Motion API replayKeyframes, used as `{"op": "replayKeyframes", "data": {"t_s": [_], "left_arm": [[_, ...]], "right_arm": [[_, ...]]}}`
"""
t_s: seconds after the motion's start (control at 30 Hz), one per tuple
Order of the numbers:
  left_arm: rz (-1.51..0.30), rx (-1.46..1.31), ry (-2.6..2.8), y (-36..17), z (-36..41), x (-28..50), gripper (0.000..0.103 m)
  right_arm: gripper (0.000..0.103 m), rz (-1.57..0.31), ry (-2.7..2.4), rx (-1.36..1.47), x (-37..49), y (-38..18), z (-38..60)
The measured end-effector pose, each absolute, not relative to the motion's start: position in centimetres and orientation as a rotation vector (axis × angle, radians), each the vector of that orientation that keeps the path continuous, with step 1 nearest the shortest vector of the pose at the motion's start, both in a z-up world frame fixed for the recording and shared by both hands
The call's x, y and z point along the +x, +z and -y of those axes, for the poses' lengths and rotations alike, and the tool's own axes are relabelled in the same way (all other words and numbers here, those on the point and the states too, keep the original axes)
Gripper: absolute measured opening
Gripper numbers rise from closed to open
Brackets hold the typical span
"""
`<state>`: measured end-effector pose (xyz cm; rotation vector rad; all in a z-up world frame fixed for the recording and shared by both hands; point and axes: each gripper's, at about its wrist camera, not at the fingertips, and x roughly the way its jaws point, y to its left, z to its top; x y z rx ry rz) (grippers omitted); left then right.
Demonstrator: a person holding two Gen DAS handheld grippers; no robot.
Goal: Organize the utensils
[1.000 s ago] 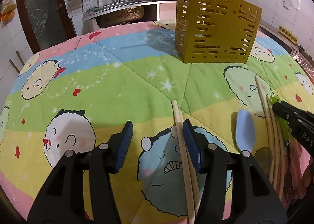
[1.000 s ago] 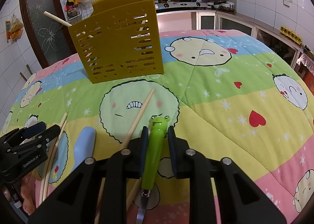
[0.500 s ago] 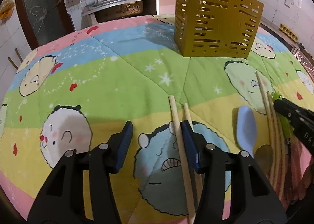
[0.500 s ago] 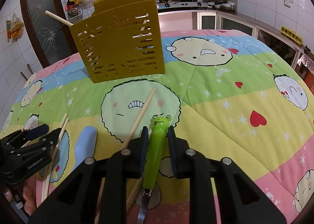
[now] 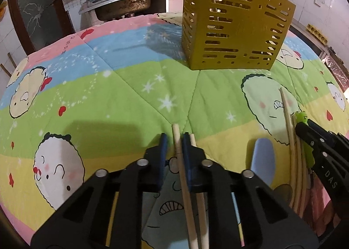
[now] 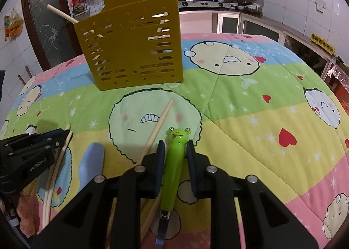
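On cartoon quilt (image 5: 109, 87): left gripper (image 5: 174, 140) closing around chopstick (image 5: 181, 161), shaft along the jaws; right gripper (image 6: 173, 148) clamping frog-handled utensil (image 6: 174, 161); yellow holder (image 5: 235, 31) straight ahead.

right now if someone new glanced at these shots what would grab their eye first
The tall yellow slotted utensil holder standing at the far side of the cartoon-print quilt, chopsticks poking out of its top. Nearer, the right gripper clamps a bright green frog-handled utensil. The left gripper is closing around one wooden chopstick lying on the quilt, a blue spoon beside it.
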<state>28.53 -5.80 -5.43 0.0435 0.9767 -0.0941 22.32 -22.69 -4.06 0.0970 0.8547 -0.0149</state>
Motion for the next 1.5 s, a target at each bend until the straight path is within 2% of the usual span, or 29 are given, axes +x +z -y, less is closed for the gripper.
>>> {"op": "replayKeyframes", "data": {"t_s": [0.5, 1.07, 1.5], "left_arm": [[-0.924, -0.021, -0.118, -3.2, 4.4, 27.1, 0.005], [-0.569, -0.073, -0.172, 5.2, 2.9, 20.3, 0.005], [-0.523, -0.085, -0.179, 4.2, 1.7, 19.6, 0.005]], "right_arm": [[0.018, -0.813, -0.02, 0.108, 21.2, -0.9, 23.3], [0.016, -0.441, -0.053, 0.07, 14.9, 5.8, 22.7], [0.016, -0.4, -0.039, 0.058, 14.4, 5.6, 22.7]]}}
